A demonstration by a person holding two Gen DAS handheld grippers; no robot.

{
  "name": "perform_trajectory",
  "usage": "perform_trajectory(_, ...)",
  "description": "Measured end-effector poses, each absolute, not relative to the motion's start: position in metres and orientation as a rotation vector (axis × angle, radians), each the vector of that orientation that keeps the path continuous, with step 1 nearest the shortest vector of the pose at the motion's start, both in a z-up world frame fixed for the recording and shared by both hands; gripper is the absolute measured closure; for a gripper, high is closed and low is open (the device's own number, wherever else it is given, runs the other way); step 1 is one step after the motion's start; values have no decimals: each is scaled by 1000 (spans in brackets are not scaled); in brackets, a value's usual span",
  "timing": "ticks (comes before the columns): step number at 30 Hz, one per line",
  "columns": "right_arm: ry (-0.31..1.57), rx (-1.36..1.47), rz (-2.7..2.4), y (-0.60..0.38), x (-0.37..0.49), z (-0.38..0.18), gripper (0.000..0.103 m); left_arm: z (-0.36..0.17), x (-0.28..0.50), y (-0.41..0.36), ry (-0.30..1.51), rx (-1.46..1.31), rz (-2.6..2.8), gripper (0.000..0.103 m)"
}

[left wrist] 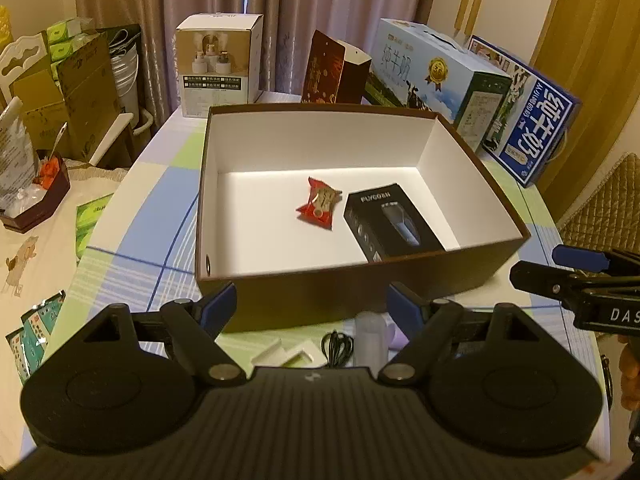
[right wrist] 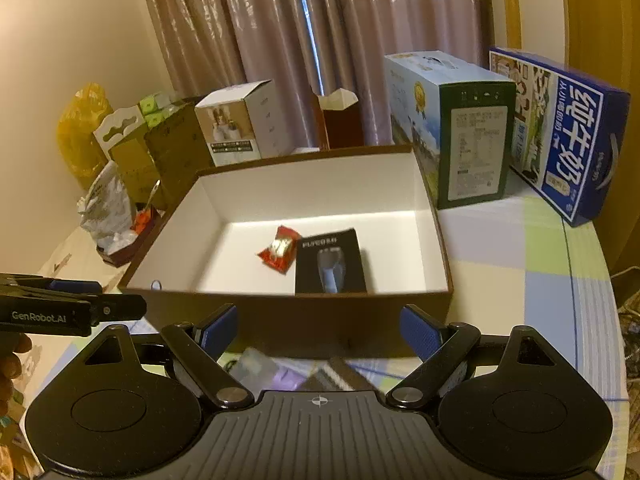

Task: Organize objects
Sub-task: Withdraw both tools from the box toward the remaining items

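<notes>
A brown box with a white inside (left wrist: 476, 168) (right wrist: 434, 216) stands on the table. In it lie a red snack packet (left wrist: 320, 204) (right wrist: 280, 250) and a black product box (left wrist: 390, 222) (right wrist: 331, 262). My left gripper (left wrist: 312, 306) is open, low in front of the box's near wall. Between and below its fingers lie a clear small bottle (left wrist: 370, 338), a black coiled cable (left wrist: 338, 346) and a white insert (left wrist: 288, 354). My right gripper (right wrist: 318, 330) is open too, with the bottle (right wrist: 256, 364) and a lilac item (right wrist: 286, 378) beneath it. Each gripper shows at the other view's edge.
Behind the box stand a white carton (left wrist: 218, 66), a dark red bag (left wrist: 332, 74) and two blue milk cartons (left wrist: 434, 76) (left wrist: 532, 120). Left of the table are a dark tray of clutter (left wrist: 36, 196) and green packets (left wrist: 90, 220). A hand (right wrist: 12, 364) holds the left gripper.
</notes>
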State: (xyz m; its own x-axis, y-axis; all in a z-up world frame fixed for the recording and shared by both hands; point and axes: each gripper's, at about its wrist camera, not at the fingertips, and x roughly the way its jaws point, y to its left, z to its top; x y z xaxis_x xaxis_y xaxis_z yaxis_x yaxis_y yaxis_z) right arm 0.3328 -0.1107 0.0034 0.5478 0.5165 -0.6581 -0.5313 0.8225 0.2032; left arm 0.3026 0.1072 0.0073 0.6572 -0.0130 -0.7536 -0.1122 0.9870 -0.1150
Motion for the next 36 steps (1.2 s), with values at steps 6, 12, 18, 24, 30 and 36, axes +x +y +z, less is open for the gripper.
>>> perform_trajectory(6,768,-42,625,-119,313,0,18,4,283,106,849,-160,52,24)
perform_trajectory(12,787,-64,628,-128,295,-10,18,-2,264,101,848,-151,43,24)
perform_trajectory(18,806,-84,627,-134,279,-18,18,-12,246,94,860,-138,20,24)
perform_trajectory(24,823,-104,629,-138,268,-27,18,-28,232,87,881,-122,-3,24)
perform_trajectory(30,843,-144,632,-138,259,-39,18,-45,223,74,891,-65,-33,24)
perform_trajectory(36,885,-139,611,-141,258,-52,18,-62,221,61,894,-18,-69,24)
